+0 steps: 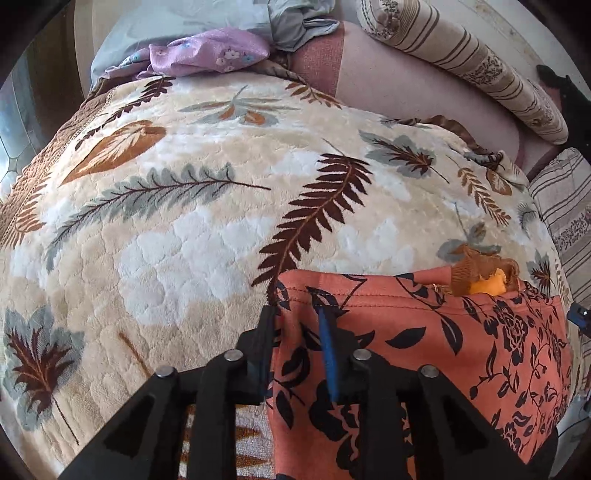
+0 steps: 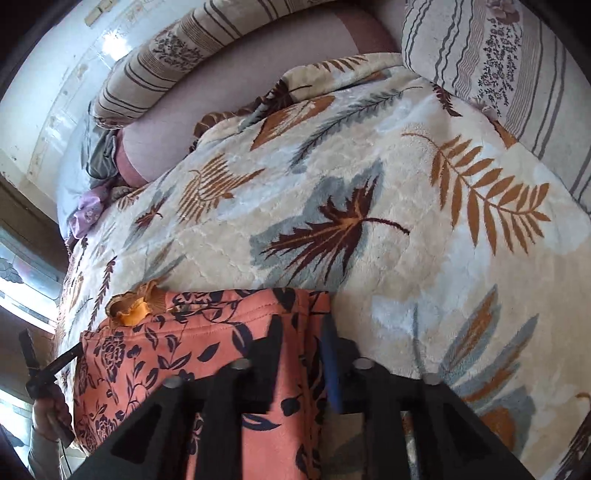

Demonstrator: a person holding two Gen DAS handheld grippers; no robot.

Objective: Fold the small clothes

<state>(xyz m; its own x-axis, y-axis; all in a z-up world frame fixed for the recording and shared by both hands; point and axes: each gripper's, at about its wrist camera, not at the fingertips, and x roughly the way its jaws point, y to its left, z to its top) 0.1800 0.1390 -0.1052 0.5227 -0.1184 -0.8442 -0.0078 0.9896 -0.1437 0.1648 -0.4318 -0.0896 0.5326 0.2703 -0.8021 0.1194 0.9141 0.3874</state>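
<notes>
The left gripper (image 1: 298, 314) has its two black fingers a little way apart, with the left corner of the orange cloth (image 1: 436, 354) between them. One finger sits on the edge of the cloth and the other, with a blue pad, lies on top of it, but I cannot tell if they are pinching it tight. The right gripper (image 2: 303, 332) looks the same: its fingers are a little way apart around the right corner of the orange cloth (image 2: 155, 354), and I cannot tell if they squeeze it. Both grippers point forward over the bed, low and near the cloth, one at each top corner. In the right view, a hand (image 2: 50, 410) in a pale sleeve shows at the far left, holding the other gripper's handle. The orange cloth has black flowers and leaves on it. It lies on a fluffy blanket (image 1: 184, 229) with a leaf pattern, at the near side of the bed. A small brown and yellow piece (image 1: 487, 275) sticks out at the cloth's top edge. In front of the cloth the blanket is wide and bare. Far back lie a purple cloth (image 1: 210, 55), a grey cloth (image 1: 295, 26) and a long striped pillow (image 1: 469, 62). Another striped pillow (image 2: 509, 70) sits at the right edge of the bed.
</notes>
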